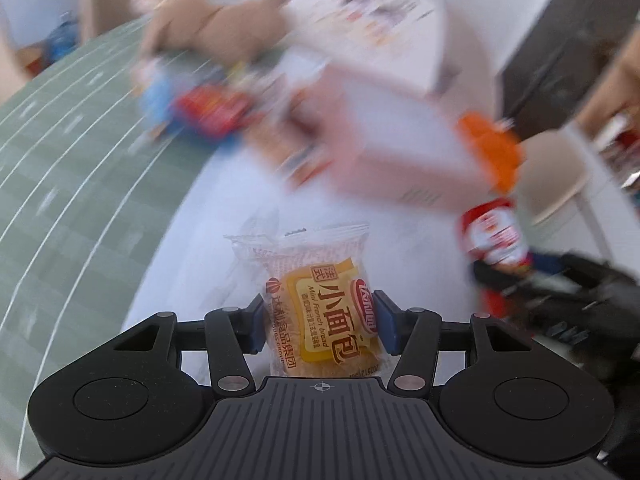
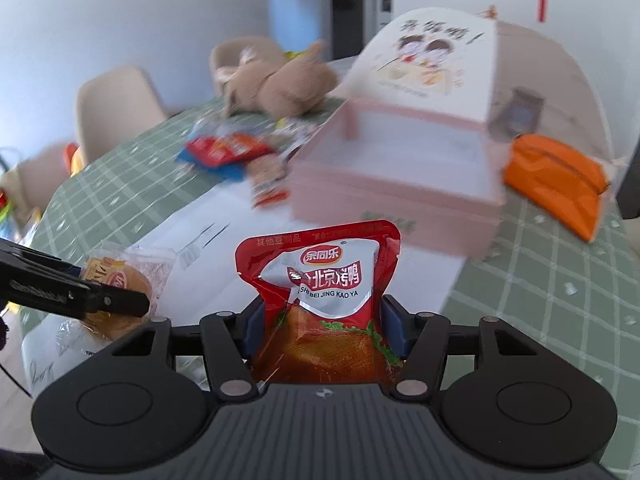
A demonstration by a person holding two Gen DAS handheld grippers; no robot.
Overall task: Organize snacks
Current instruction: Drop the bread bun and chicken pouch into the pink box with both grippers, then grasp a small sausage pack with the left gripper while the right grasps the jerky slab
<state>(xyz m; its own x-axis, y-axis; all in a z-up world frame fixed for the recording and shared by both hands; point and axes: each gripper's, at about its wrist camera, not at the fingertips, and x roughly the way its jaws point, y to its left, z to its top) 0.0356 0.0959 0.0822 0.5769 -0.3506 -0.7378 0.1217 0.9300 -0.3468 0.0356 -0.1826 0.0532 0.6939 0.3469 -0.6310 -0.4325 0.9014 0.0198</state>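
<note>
Green checked cloth covered the table, with a white sheet laid over it directly ahead of both tools. Beyond the sheet stood a pink box with its lid raised, open side up, its interior looking empty as far as the near wall let one see.

Much was hard to read. The left wrist view was smeared by motion: the box, a heap of loose snack packets far ahead and to the left, and a brown plush toy behind them were only blurs of colour. The heap's wrappers could not be told apart in either view. An orange pouch lay to the right of the box, partly cut off by the box's corner.

The left gripper was clamped on a small French bread in a clear wrapper, its blue pads pressed against both sides; the packet's lower end was hidden behind the tool's body. The right gripper pinched a red roast-duck snack pouch standing upright between its pads, bottom edge likewise hidden. In the right wrist view the left tool showed at the lower left edge, its black finger crossing the bread; in the left wrist view the red pouch appeared at the right, blurred.

Bare sheet lay between both tools and the near wall of the box. Beige chairs stood along the far left table edge.
</note>
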